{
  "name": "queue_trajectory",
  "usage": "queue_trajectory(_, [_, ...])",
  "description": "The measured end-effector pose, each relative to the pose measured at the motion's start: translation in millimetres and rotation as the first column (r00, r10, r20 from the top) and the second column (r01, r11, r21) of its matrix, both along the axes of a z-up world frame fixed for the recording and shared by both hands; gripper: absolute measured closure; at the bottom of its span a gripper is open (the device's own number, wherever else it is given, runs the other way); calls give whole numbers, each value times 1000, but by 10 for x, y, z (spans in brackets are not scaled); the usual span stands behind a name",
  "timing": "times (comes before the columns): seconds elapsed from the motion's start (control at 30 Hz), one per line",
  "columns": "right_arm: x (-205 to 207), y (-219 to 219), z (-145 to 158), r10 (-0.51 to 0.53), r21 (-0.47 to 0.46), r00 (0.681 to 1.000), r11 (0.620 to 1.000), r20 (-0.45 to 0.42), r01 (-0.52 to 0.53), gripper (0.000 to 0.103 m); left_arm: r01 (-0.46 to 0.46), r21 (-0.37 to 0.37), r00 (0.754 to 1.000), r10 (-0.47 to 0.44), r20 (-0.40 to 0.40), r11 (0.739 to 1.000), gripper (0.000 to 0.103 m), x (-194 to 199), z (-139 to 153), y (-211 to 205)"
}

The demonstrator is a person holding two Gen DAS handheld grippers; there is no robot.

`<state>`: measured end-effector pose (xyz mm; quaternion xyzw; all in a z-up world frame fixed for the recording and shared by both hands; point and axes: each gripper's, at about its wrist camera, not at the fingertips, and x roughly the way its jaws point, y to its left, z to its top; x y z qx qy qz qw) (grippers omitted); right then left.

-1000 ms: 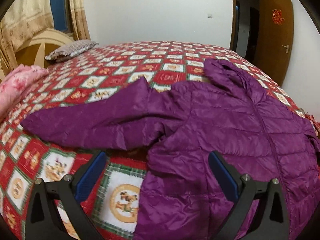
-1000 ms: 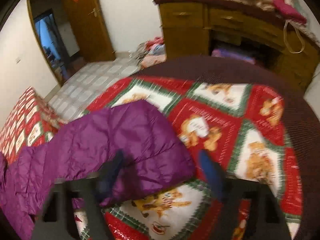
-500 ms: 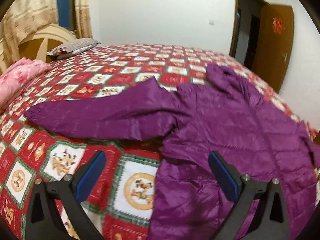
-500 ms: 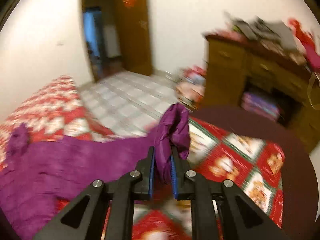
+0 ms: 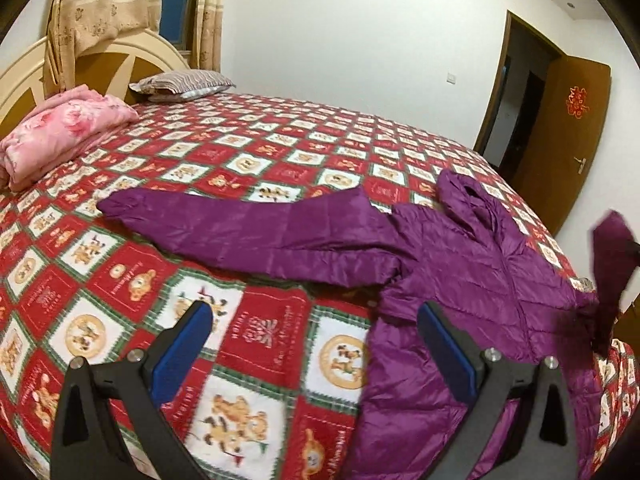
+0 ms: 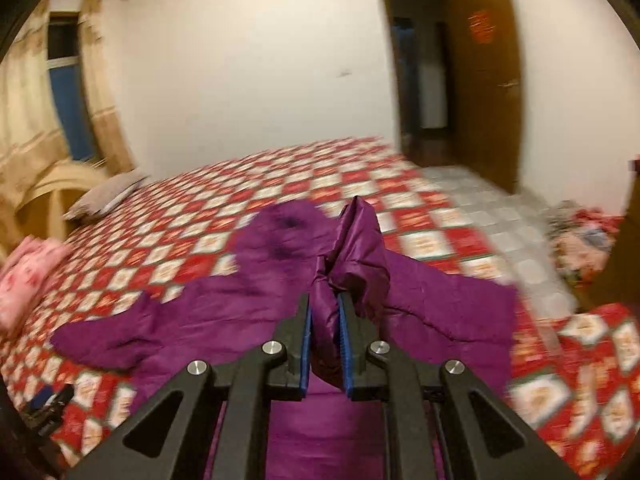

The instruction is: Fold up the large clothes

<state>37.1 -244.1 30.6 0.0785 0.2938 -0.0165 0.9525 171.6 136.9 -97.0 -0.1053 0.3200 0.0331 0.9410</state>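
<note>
Bed (image 5: 280, 152) in a red checked quilt is filling most of the room; white walls, headboard (image 5: 24, 80) and curtains (image 5: 100, 4) behind, open door (image 6: 480, 80) and tiled floor (image 6: 500, 216) off the far side. Pink blanket (image 5: 56, 132) and pillow (image 5: 184, 84) are sitting by the headboard, well apart from the jacket (image 5: 480, 280). Jacket is lying flat near the foot edge, one sleeve (image 5: 248, 232) stretched toward the blanket. Right gripper (image 6: 325, 320) fingers are clamping the other sleeve (image 6: 356, 248), lifting it over the body. Left gripper (image 5: 316, 344) is hovering wide open, empty, over quilt beside the hem.
</note>
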Motion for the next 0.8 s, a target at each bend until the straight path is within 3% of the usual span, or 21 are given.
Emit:
queue_trajectory(0.23, [438,1000,-645,173,96,982,982,-80,-165,92,1,22,1000,-2,23,1000,0,5,-5,88])
queue_trajectory(0.37, [522,1332,-948,239,133,963,966,-120,-223,92,4,29,1000,-5,21,1000,0,29,-35,91])
queue_trajectory(0.5, [593,1623,-1203,364,242,922,914,-131,-326,92,13,38,1000,-13,8,999,0,104,-85,75])
queue_trajectory(0.63, [609,1665,-1215,434,317,882,875,-184,-365,91,34,35,999,-34,-1,999,0,177,-88,-10])
queue_trajectory(0.8, [344,1106,-951,406,437,911,835,-77,-335,90,83,38,996,-84,11,996,0,296,5,-268])
